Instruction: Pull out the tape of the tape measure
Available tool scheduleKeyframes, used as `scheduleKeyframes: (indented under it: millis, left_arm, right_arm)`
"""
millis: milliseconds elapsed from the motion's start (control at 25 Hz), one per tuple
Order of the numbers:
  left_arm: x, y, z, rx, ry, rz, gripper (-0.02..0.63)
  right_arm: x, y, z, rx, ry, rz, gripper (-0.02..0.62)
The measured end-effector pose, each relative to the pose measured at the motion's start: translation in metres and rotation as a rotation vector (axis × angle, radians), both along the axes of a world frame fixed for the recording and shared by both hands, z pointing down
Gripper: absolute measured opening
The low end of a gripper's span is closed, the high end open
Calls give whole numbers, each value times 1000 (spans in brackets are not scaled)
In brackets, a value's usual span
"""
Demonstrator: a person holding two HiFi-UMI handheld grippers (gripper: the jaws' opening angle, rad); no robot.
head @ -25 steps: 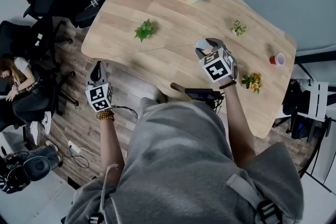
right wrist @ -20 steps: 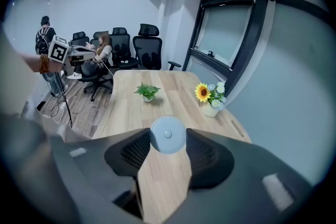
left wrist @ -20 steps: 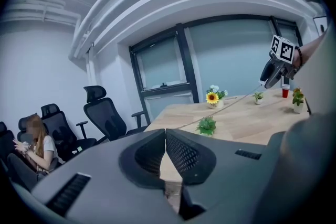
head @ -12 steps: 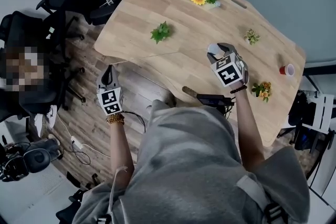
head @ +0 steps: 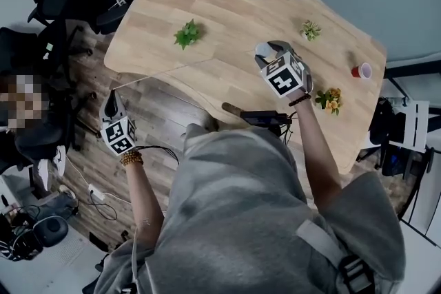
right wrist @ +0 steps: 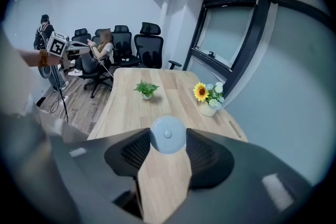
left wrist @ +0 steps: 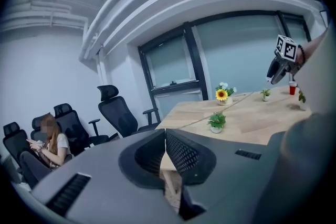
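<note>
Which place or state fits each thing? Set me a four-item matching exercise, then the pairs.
1 round pale-blue tape measure
2 thin pulled-out tape
3 small red cup
4 left gripper

A off the light wooden table, over the dark wood floor
B between the fingers of the right gripper
C stretched between both grippers
D table's right end

Pairs: 1-B, 2-C, 3-D, 4-A.

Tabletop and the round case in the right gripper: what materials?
Tabletop: wood or wood-look laminate, pale, matt; grain streaks and plank seams show. Tape measure case, clamped in the right gripper: likely moulded plastic, pale blue-grey, smooth satin, soft highlight, small centre button.
</note>
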State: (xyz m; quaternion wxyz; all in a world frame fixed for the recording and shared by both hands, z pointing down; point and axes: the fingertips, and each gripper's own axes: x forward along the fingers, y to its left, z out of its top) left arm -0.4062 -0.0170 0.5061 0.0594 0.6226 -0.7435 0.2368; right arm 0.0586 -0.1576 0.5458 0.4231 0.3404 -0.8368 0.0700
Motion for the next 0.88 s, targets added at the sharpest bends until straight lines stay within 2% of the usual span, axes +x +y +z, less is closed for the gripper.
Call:
scheduleKeyframes:
  millis: [200,400,600,880]
  left_arm:
    - [1,-7,-1,8,23,-15,12]
    - [-20,3,-3,37,92,-128,12]
    - [-26,13,-1,0,52,-111,12]
    - [-33,29,5,-36,34,-116,12]
  right_arm:
    - [5,-1,3,-3,-12,25,224]
    - [13,-8,8,7,18,30,224]
    - [24,-8,11,3,25,41,224]
    - [16,-10,14,-1,18,15,223]
